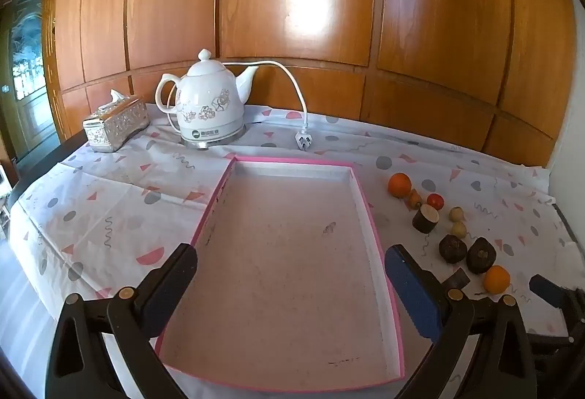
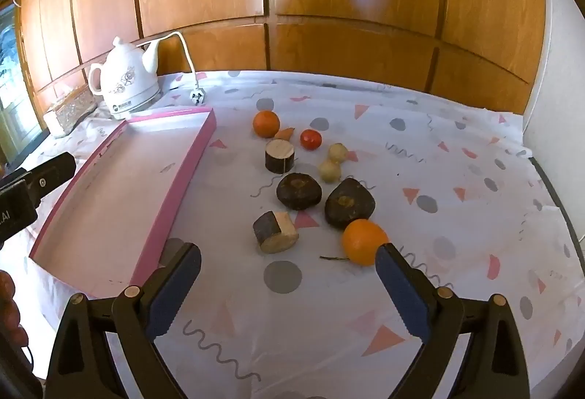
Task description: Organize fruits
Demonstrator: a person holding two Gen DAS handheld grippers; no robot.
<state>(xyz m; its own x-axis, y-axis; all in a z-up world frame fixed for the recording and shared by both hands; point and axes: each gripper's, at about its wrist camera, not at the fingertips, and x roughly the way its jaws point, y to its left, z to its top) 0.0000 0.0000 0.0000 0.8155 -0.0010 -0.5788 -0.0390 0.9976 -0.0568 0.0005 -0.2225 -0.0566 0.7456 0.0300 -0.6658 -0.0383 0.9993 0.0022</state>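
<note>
A shallow pink-rimmed tray [image 1: 289, 161] lies empty on the patterned cloth; it also shows in the right wrist view [image 2: 190, 161]. Right of it sit loose fruits: a far orange [image 2: 266, 123], a red tomato [image 2: 310, 139], two pale small fruits [image 2: 331, 170], two dark brown fruits [image 2: 299, 190], a near orange [image 2: 363, 241], and two cut stem pieces [image 2: 279, 155] [image 2: 275, 232]. My left gripper [image 1: 290, 276] is open over the tray's near half. My right gripper [image 2: 289, 274] is open, just short of the near orange and near stem piece.
A white floral kettle [image 1: 210, 106] with its cord and plug [image 1: 303, 139] stands at the back, beside a silver tissue box [image 1: 115, 124]. A wooden panelled wall runs behind the table. The table's edge falls away at the right [image 2: 563, 216].
</note>
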